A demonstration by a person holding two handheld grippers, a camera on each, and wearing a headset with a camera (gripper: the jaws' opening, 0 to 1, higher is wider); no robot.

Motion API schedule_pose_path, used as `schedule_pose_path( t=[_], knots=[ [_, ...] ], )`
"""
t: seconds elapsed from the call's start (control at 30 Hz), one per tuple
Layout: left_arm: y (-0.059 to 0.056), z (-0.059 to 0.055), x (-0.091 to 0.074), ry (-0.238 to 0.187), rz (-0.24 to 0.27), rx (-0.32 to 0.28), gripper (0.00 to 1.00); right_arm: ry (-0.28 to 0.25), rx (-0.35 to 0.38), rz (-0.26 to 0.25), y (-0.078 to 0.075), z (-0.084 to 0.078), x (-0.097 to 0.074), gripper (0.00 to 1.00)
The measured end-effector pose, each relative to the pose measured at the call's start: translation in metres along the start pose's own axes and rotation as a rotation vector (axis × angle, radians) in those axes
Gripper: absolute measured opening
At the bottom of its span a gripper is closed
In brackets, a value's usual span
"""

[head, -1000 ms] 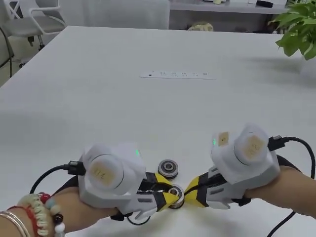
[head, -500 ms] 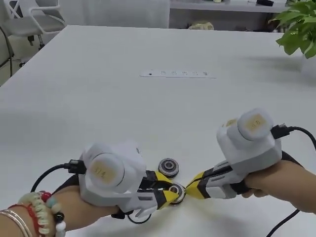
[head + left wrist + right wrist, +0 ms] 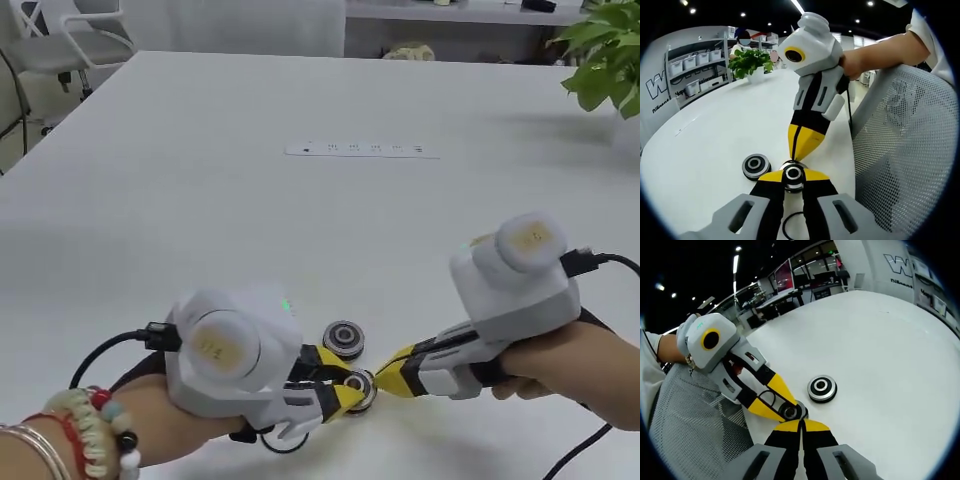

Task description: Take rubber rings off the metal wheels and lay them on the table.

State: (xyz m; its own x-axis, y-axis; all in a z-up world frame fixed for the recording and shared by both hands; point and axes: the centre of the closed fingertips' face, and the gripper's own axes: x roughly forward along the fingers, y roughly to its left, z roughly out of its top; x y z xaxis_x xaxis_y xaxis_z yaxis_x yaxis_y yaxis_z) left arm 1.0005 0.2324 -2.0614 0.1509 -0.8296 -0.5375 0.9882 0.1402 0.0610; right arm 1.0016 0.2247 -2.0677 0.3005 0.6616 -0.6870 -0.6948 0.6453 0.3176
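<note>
Metal wheel (image 3: 793,175) gripped between the jaws of the left tool (image 3: 342,383), right tool (image 3: 801,424) closed narrow, tips set against that wheel's rim, second wheel (image 3: 343,338) rested on the table (image 3: 300,230) just beyond it, loose rubber ring (image 3: 792,227) laid near it.

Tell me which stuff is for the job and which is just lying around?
For the job: left gripper, right gripper, held wheel, second wheel, loose rubber ring.
Just lying about: power strip, plant, chair.
</note>
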Motion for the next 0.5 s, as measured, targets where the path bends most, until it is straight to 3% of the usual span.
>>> schedule_pose_path(
  t=[0.5],
  knots=[
    [-0.0001, -0.0001, 0.0005, -0.001, 0.001, 0.0, 0.08, -0.016, 0.004, 0.022, 0.0065, 0.0034, 0.0014, 0.0]
  ],
)
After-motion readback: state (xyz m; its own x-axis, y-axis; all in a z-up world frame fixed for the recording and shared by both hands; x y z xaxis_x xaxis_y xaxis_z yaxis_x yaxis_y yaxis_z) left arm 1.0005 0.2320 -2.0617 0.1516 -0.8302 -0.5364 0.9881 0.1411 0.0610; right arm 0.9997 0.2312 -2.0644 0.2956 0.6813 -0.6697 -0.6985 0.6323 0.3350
